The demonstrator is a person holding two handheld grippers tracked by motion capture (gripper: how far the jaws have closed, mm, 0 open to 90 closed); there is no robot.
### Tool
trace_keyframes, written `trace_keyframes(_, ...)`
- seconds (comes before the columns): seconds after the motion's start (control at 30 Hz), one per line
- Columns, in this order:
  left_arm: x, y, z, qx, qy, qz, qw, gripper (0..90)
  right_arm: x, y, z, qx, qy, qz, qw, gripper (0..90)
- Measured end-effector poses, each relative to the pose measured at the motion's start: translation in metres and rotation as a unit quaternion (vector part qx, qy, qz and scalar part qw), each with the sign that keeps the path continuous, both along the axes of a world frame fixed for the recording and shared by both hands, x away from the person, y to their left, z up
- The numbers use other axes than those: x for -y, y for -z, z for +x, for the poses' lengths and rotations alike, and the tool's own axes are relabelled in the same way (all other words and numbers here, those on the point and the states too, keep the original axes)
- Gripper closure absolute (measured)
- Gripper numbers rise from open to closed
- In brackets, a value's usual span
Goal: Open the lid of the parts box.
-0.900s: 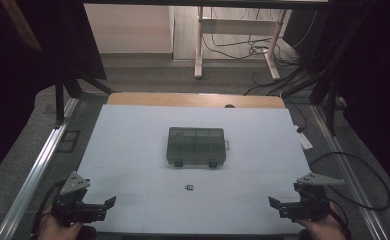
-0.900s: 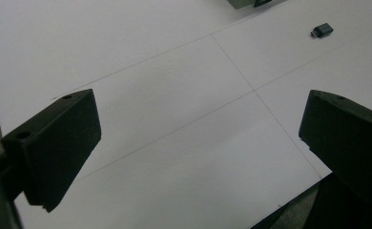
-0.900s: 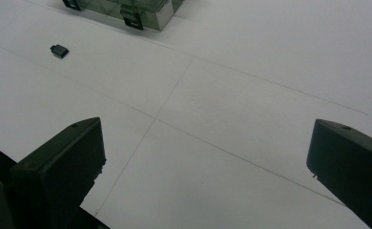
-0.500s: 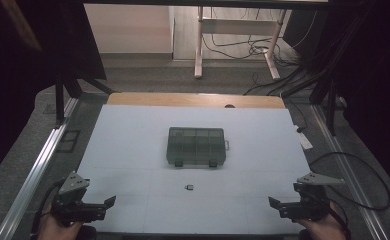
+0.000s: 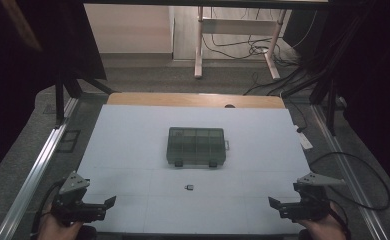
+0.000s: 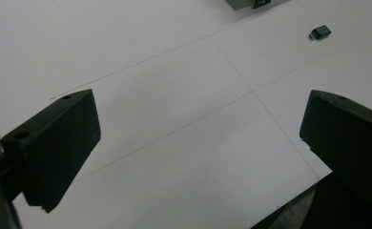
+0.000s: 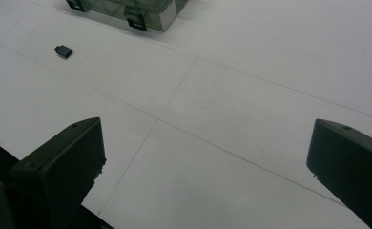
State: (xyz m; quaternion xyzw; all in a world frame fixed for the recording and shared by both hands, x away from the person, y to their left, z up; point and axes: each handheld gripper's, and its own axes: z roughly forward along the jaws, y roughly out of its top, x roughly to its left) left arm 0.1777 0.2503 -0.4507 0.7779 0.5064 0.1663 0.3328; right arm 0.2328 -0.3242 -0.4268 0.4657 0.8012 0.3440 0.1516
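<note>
A dark, see-through compartment box (image 5: 196, 146) lies shut in the middle of the white table (image 5: 133, 130); its front edge with two black latches reaches into the right gripper view (image 7: 127, 12). A small dark part (image 5: 189, 187) lies in front of it, also seen from the left gripper (image 6: 320, 32) and from the right gripper (image 7: 63, 51). My left gripper (image 5: 103, 207) rests at the near left corner, open, nothing between its jaws (image 6: 198, 143). My right gripper (image 5: 278, 206) rests at the near right corner, open and empty too (image 7: 203, 162).
A wooden strip (image 5: 193, 100) borders the table's far edge. Metal rails (image 5: 38, 165) run along both sides. A cable (image 5: 353, 175) loops off the right gripper. A desk frame (image 5: 238, 35) and floor cables stand beyond the table.
</note>
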Motion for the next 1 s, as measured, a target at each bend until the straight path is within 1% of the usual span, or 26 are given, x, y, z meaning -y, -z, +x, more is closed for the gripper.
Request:
trace_keyframes(0.17, -0.001, 0.000, 0.001, -0.004, 0.003, -0.004, 1.0000, 0.0, -0.001, -0.001, 0.000, 0.004, -0.010, 0.002, 0.9999, 0.0)
trace_keyframes(0.3, -0.002, -0.001, 0.003, 0.004, 0.001, -0.011, 0.9999, 0.0, -0.002, -0.003, 0.001, 0.013, -0.017, 0.005, 0.9998, 0.0)
trace_keyframes(0.47, -0.002, 0.000, 0.006, 0.005, 0.001, -0.011, 0.9999, 0.0, -0.003, -0.003, 0.003, 0.015, -0.024, 0.008, 0.9996, 0.0)
trace_keyframes(0.6, -0.001, 0.000, 0.008, 0.009, 0.005, -0.014, 0.9999, 0.0, -0.005, -0.002, 0.006, 0.016, -0.035, 0.012, 0.9992, 0.0)
trace_keyframes(0.83, 0.001, 0.001, 0.014, 0.015, 0.020, -0.019, 0.9995, 0.0, -0.007, -0.002, 0.011, 0.019, -0.047, 0.015, 0.9986, 0.0)
trace_keyframes(0.9, 0.002, 0.001, 0.017, 0.015, 0.029, -0.025, 0.9991, 0.0, -0.008, -0.001, 0.013, 0.020, -0.053, 0.016, 0.9983, 0.0)
trace_keyframes(1.0, 0.003, 0.002, 0.020, 0.016, 0.037, -0.028, 0.9988, 0.0, -0.010, -0.002, 0.016, 0.020, -0.058, 0.018, 0.9979, 0.0)
